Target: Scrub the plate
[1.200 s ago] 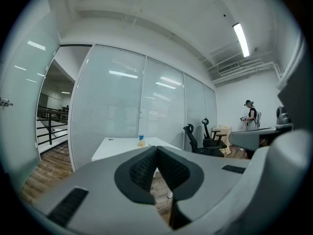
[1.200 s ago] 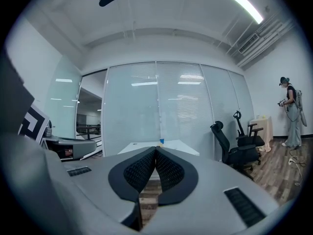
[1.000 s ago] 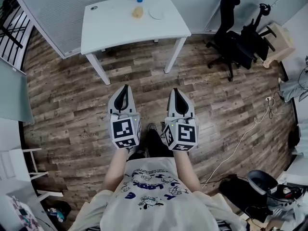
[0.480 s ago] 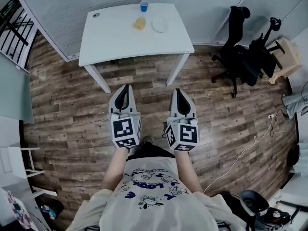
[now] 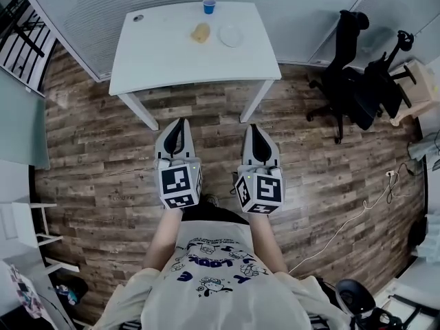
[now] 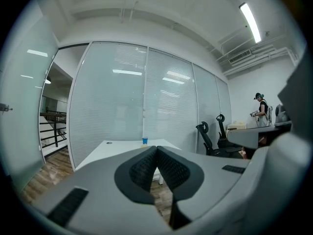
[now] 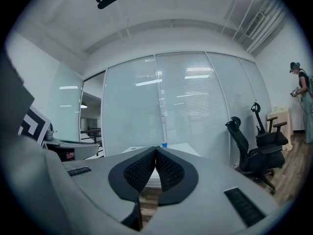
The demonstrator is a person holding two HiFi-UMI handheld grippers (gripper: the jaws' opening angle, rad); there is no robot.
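Observation:
A white plate (image 5: 232, 36) lies on the white table (image 5: 172, 60) ahead, with a yellowish sponge (image 5: 200, 33) to its left and a blue cup (image 5: 209, 6) at the table's far edge. My left gripper (image 5: 180, 122) and right gripper (image 5: 251, 128) hang side by side over the wooden floor, short of the table's near edge. Both are shut with nothing between their pads. In the left gripper view the jaws (image 6: 156, 148) meet at the tips, with the blue cup (image 6: 145, 141) just above them. The right gripper view shows the same closed tips (image 7: 156, 150).
Two black office chairs (image 5: 364, 81) stand to the right of the table. A glass partition with blinds runs behind the table. A white cable (image 5: 344, 205) trails over the floor at right. A person (image 6: 261, 109) stands far off in the room.
The table has drawn closer in the head view and the chairs have slid right; both grippers keep their places side by side, still shut.

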